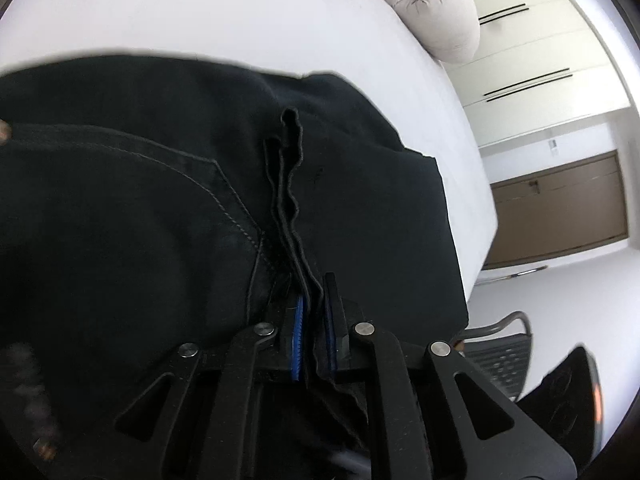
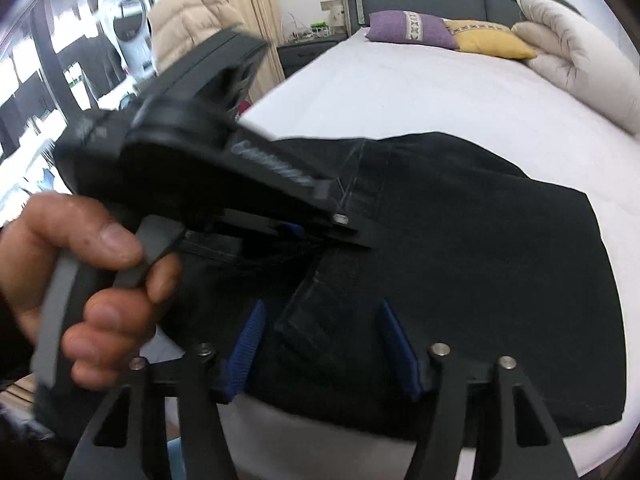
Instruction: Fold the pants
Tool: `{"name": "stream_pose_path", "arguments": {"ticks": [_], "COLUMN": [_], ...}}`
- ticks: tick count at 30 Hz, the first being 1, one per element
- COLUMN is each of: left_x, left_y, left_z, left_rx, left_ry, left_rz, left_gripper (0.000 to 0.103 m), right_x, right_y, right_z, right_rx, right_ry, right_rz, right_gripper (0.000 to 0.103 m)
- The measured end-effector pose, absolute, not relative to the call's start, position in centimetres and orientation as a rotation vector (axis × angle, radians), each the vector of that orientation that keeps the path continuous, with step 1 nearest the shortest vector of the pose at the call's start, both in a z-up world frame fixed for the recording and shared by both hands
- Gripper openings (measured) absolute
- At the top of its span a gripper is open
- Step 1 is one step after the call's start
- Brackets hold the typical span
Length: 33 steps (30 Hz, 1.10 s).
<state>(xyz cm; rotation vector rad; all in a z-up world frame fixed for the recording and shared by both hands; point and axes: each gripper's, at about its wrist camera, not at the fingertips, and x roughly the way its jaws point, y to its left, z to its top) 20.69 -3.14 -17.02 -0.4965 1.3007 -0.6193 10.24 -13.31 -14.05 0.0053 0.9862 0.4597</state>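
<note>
Black pants (image 2: 460,264) lie partly folded on white bed (image 2: 400,92). Left gripper (image 1: 314,320) pinches bunched fabric edge, jaws clamped narrow. Right gripper (image 2: 320,340) hovers over pants, jaws spread wide, pads clear of cloth. Person's hand (image 2: 80,280) squeezes left gripper's trigger.

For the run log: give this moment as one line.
task: fold pants | pants: dark, on white bed | left gripper: jaws shut on pants edge | right gripper: jaws open, straddling pants, not gripping

One pair of black pants (image 2: 460,280), two cushions (image 2: 408,30), two grippers (image 2: 320,344).
</note>
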Motion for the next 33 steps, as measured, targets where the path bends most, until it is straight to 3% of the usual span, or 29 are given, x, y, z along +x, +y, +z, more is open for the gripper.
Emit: {"name": "stream_pose_path", "arguments": {"ticks": [1,3,8,13,17,19,20,21,33], "left_x": [20.6,19.9,18.5,17.2,15.8,15.9,15.8,15.8,15.1], "left_y": [-2.7,-1.2,-4.6,-9.3,-10.7,-11.8,-12.0,-12.3,-10.2], "left_z": [-16.7,-15.2,-11.6,-15.2,-16.3,-16.3,-16.4,-16.4,-15.9], "left_rx": [-0.465,-0.375,-0.174,0.003,0.104,0.119,0.133,0.142,0.123], "left_ry": [1.284,1.234,1.105,1.177,1.126,1.133,1.133,1.131,1.109], "left_rz": [-0.598,-0.522,-0.538,-0.546,-0.546,-0.534,-0.530,-0.528,-0.529], "left_gripper": [0.009,0.009,0.009,0.009,0.008,0.008,0.008,0.008,0.008], "right_x": [10.2,10.3,13.6,20.5,26.1,28.2,28.6,28.8,17.3], "right_y": [-14.4,-17.9,-28.2,-35.5,-37.8,-37.9,-37.9,-37.8,-38.0], "right_z": [-13.6,-12.8,-11.6,-14.2,-17.7,-20.3,-21.2,-22.2,-20.6], "right_rx": [0.055,0.205,0.474,0.650,0.733,0.753,0.761,0.770,0.723], "right_ry": [0.999,1.034,1.036,1.064,1.115,1.186,1.214,1.244,1.274], "right_rz": [0.493,0.570,0.646,0.623,0.586,0.546,0.530,0.514,0.580], "right_gripper": [0.062,0.040,0.022,0.021,0.021,0.013,0.000,0.000,0.000]}}
